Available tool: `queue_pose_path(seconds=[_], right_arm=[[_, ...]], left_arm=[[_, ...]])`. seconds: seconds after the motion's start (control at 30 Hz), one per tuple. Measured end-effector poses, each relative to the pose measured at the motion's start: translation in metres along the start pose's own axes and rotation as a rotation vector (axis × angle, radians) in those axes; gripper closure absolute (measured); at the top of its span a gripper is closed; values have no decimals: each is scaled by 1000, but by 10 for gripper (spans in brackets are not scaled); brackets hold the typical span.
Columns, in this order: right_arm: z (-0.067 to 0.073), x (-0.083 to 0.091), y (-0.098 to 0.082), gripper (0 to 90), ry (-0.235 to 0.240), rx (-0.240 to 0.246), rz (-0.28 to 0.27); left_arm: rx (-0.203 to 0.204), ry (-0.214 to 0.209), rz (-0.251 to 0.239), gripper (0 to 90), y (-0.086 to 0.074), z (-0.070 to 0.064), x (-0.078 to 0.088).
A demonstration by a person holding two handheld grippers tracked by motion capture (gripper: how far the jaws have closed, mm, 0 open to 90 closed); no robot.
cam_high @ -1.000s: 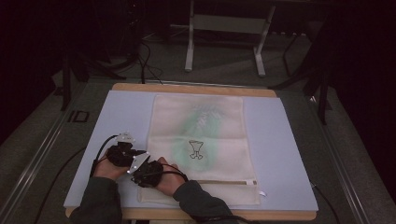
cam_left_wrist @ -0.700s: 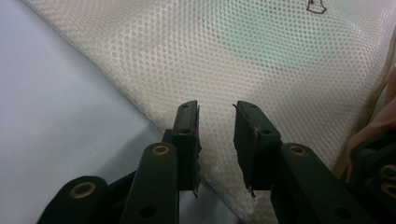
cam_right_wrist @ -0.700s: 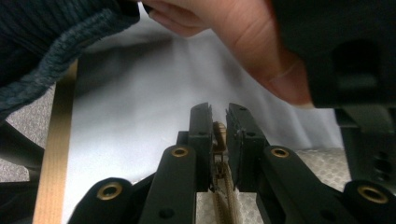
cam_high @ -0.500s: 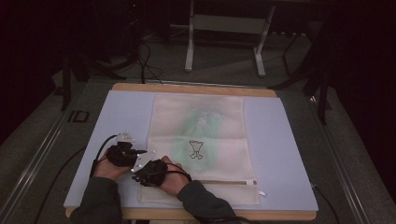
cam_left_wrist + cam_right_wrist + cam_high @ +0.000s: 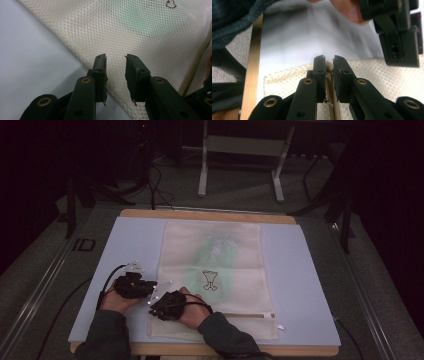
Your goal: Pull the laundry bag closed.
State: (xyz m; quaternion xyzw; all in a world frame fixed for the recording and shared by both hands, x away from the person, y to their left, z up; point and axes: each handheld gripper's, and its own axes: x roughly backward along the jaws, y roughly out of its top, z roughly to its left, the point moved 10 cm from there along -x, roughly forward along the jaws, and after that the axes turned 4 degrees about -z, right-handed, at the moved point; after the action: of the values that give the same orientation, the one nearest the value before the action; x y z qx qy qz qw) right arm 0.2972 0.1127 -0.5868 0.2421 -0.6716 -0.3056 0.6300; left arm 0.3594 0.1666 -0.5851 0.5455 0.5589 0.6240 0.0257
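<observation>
My right gripper [image 5: 329, 62] is clamped on the tan zipper band [image 5: 331, 100] of the mesh bag [image 5: 215, 270], close to the bag's near left corner. My left gripper [image 5: 115, 60] crowds in just beside it, jaws apart with nothing between them, hanging over the bag's left edge; its black body [image 5: 399, 32] blocks part of my sight from the right gripper view. The bag lies flat down the middle of the desk [image 5: 310, 285], its zipper end toward the near edge. It is cream honeycomb mesh, rectangular, with a greenish patch showing through and a small dark emblem [image 5: 210, 280]. A pale blue mat [image 5: 30, 62] covers the wooden-rimmed desk.
</observation>
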Motion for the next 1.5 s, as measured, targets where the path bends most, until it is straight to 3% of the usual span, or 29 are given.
queue_pose_path(seconds=[0.27, 0.63, 0.8, 0.93, 1.27, 1.33, 1.37, 1.4, 1.5], right_arm=[[0, -6, -1, 809, 15, -15, 23], [0, -10, -7, 805, 35, 12, 137], [-1, -10, -8, 804, 55, -12, 172], [0, -11, -8, 816, 41, -5, 202], [0, -11, -10, 820, 10, 23, 168], [0, -11, -10, 820, 10, 21, 163], [0, -11, -10, 820, 11, 21, 158], [0, -11, -11, 820, 12, 16, 147], [0, -11, -11, 819, 14, 14, 148]], left_arm=[[-4, 0, 2, 699, 0, 1, 0], [-3, 0, 2, 697, -1, 1, 2], [-6, -4, 4, 696, -1, 0, 2], [-6, -7, 4, 696, -1, -2, 3], [-12, -6, -2, 749, -5, -11, 9], [-17, -11, 3, 825, -6, -13, 9], [-19, -28, 26, 825, -9, -15, 7], [-17, -32, 50, 891, -13, -16, 5], [-15, -38, 67, 893, -16, -17, 2]])
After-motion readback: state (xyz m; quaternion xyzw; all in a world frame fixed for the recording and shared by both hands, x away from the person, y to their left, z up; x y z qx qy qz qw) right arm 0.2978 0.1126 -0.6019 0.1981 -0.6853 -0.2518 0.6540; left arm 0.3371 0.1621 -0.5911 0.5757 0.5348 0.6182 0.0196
